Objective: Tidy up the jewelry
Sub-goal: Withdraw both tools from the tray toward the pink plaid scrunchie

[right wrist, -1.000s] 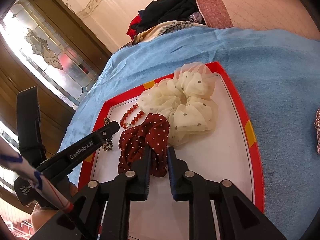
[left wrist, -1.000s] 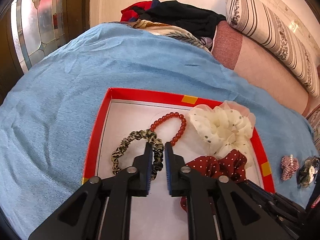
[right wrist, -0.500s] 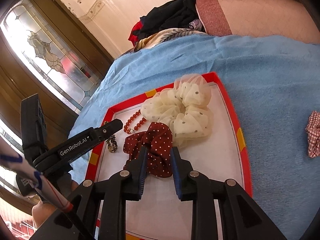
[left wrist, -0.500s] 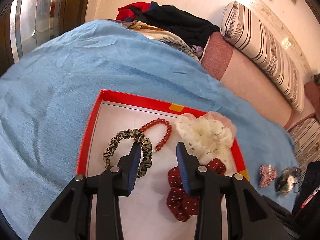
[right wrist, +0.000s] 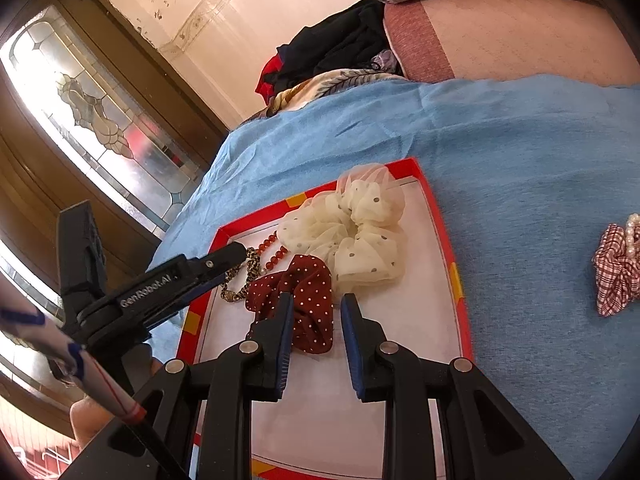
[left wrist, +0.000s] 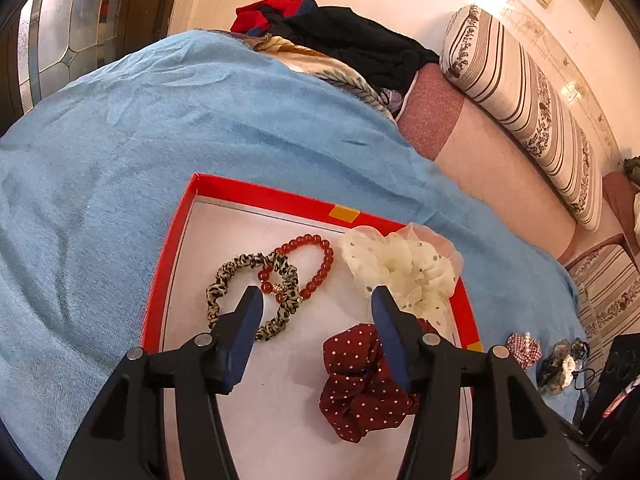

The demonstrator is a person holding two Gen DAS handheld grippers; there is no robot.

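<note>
A red-rimmed tray [left wrist: 276, 194] with a white floor lies on a blue blanket. In it are a leopard-print scrunchie [left wrist: 224, 284], a red bead bracelet [left wrist: 320, 264] draped over it, a cream dotted scrunchie [left wrist: 404, 268] and a dark red polka-dot scrunchie [left wrist: 360, 384]. My left gripper [left wrist: 316, 300] hovers over the bracelet with its jaws opening and nothing between the pads. My right gripper [right wrist: 317, 304] is open just above the dark red scrunchie [right wrist: 304, 292], its pads clear of the fabric. The left gripper's finger [right wrist: 192, 276] shows at the tray's [right wrist: 448, 248] left side.
A plaid scrunchie with pearls [right wrist: 616, 268] lies on the blanket right of the tray, also seen as the plaid scrunchie [left wrist: 524, 350] beside a dark mixed scrunchie [left wrist: 564, 364]. Piled clothes [left wrist: 352, 40] and a striped bolster [left wrist: 520, 92] lie beyond.
My left jaws have spread from almost shut, and the bead bracelet now lies free over the leopard scrunchie. My right jaws parted slightly and drew back from the dark red scrunchie.
</note>
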